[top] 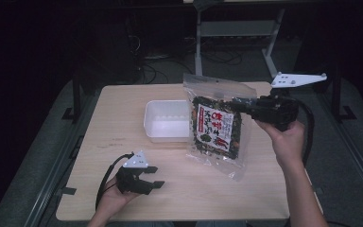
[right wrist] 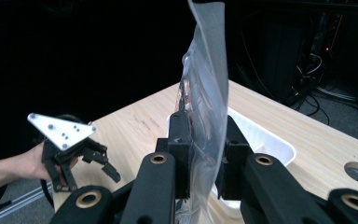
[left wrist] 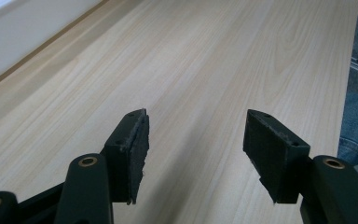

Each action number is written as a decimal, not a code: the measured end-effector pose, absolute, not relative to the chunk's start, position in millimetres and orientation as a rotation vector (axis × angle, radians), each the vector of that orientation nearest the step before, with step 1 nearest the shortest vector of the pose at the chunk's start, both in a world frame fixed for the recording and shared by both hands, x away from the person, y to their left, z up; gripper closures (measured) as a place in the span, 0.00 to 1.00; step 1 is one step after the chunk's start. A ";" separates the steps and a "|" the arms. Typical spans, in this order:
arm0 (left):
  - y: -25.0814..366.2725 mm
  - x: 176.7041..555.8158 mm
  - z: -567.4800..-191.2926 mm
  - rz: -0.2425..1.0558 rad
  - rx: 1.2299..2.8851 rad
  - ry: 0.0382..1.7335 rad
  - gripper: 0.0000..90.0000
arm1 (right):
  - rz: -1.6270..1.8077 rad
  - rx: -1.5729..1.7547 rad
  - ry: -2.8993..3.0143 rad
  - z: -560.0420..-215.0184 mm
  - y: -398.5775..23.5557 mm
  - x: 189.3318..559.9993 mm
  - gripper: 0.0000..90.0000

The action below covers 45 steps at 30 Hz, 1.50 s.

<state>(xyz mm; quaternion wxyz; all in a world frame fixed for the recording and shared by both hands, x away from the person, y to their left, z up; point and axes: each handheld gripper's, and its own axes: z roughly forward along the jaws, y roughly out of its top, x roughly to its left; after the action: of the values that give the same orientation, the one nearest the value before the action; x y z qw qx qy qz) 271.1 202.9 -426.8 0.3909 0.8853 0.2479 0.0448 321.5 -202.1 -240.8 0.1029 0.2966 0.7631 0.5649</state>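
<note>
right gripper (top: 240, 106): jaws pinch the snack bag (top: 216, 124), held up over the counter (top: 123, 137) beside the white tub (top: 165, 120) | left gripper (top: 155, 176): jaws spread, low over the counter

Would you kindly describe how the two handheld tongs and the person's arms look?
Both the left tongs and right tongs are black, each with two flat-padded jaws, brass-coloured pivot rings, a pale grey three-cornered plate on top dotted with small holes, and a black cable trailing behind. The forearms are bare, with no sleeves visible.
</note>
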 end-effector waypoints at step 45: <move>222.5 276.5 -436.3 0.147 2.256 0.703 0.37 | 1.541 0.795 2.047 -246.3 -78.9 407.4 0.87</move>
<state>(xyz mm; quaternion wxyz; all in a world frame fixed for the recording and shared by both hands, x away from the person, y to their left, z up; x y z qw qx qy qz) 276.5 222.5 -436.3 0.3776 0.8823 0.2749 0.0576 407.4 -78.9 -246.3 0.2276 0.2885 0.7429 0.5595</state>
